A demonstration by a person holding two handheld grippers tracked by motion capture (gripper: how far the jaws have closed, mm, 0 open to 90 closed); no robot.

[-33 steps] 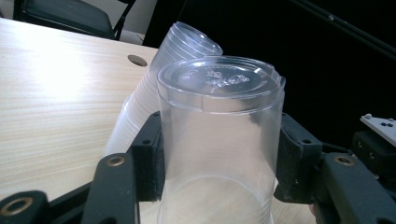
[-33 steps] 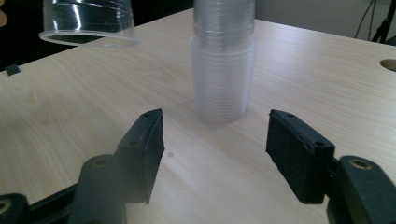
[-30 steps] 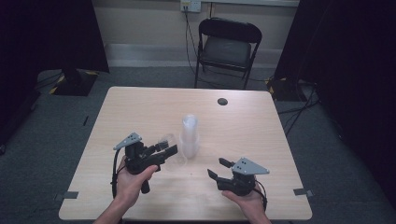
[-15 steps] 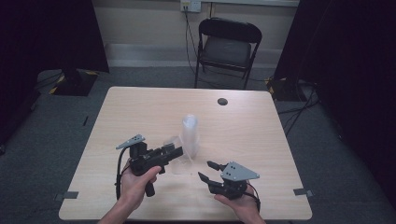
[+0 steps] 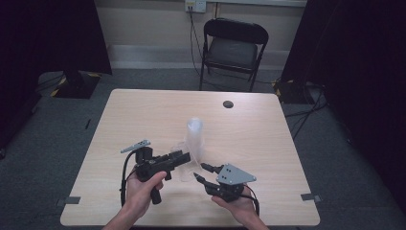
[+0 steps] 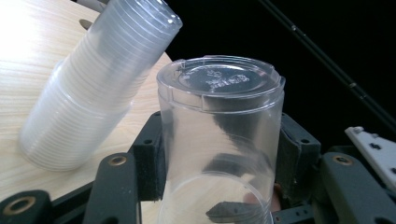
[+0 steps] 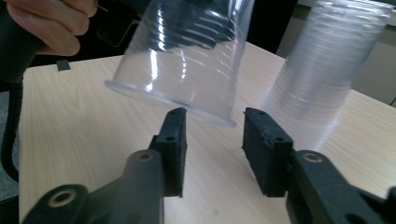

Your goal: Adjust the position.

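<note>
My left gripper (image 5: 184,158) is shut on a single clear plastic cup (image 5: 186,170), held upside down just above the table; its pads press on both sides of the cup (image 6: 219,140). A tall stack of clear cups (image 5: 195,136) stands upside down right behind it, and the same stack (image 6: 93,84) appears tilted in the left gripper view. My right gripper (image 5: 199,170) sits close to the right of the held cup. Its jaws have just been closing and still stand apart with nothing between the pads (image 7: 173,149). The cup's rim (image 7: 173,100) hangs just beyond the tips, with the stack (image 7: 322,79) to the right.
The wooden table (image 5: 143,110) bears a small dark round disc (image 5: 228,104) near its far edge. A black folding chair (image 5: 232,48) stands behind the table. Dark curtains hang on both sides.
My right gripper has moved left toward the held cup and its jaws have narrowed. The left gripper has stayed almost in place with the cup in it.
</note>
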